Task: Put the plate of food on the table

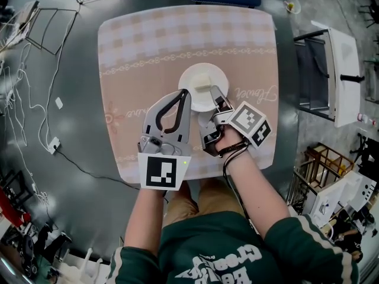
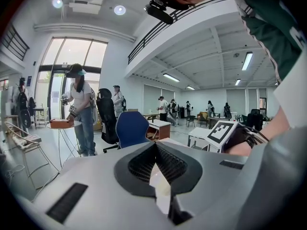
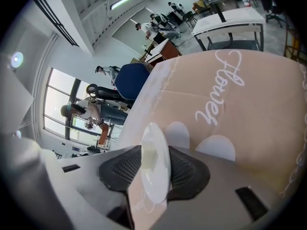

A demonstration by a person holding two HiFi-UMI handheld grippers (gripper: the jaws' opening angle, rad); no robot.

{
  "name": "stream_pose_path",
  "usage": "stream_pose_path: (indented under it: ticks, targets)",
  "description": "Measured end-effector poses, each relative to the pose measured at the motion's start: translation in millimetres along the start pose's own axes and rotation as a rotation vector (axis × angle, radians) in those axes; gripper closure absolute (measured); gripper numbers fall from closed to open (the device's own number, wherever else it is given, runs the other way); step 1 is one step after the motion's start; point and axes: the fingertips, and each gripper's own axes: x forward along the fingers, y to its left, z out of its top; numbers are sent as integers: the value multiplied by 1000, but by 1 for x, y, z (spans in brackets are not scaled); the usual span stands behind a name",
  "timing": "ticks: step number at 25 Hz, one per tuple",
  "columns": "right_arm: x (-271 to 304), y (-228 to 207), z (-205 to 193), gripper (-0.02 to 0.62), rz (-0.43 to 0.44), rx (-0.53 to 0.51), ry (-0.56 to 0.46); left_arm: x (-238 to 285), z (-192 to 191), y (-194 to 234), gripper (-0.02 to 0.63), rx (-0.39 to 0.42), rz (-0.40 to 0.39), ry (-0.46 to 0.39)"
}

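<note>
The right gripper [image 1: 214, 108] covers part of the plate [image 1: 186, 84].

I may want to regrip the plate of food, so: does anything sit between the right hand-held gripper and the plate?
Nothing visible does. The right hand-held gripper is at the near rim of the plate, jaws open with the rim between them. The left hand-held gripper sits beside it, off to the left, not in between.
</note>
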Motion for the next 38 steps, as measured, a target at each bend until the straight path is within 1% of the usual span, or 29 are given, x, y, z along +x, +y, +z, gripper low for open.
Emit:
stream_pose_path:
  ticks: [5,8,10,12,20,23,26,28,36,37,38]
  targets:
    - [-5,-9,-4,427,-48,-16,5,-1,0,-3,597,2,-7,4]
    - [-11,-15,-4,419,-78,-55,2,-3,2,-6,597,15,-9,-4]
    - [-14,-19,-3,414,-98,-80,-2,-4,2,-7,597,6,-12,-7]
    - [-17,-22,-4,410,-105,-79,-4,-5,3,-9,597,2,-16,-11]
    - [-30,-24,-6,410,-97,-98,-21,-10,5,-16,597,-5,-24,-19]
    - [-38,-17,-7,408,-77,-144,-26,-14,8,-20,597,3,-27,-20]
    - [-46,-6,-11,407,-37,-190,-17,-20,14,-23,597,-1,-26,-27]
    - [-54,4,-13,407,-8,-266,-10,-26,19,-26,597,-5,-30,-31]
    - [-101,52,-19,415,69,-766,-48,-54,55,-39,597,14,-44,-73]
    - [-109,58,-21,438,77,-826,-54,-60,60,-41,597,19,-45,-79]
    - [-118,64,-23,479,86,-884,-62,-66,65,-43,597,26,-48,-83]
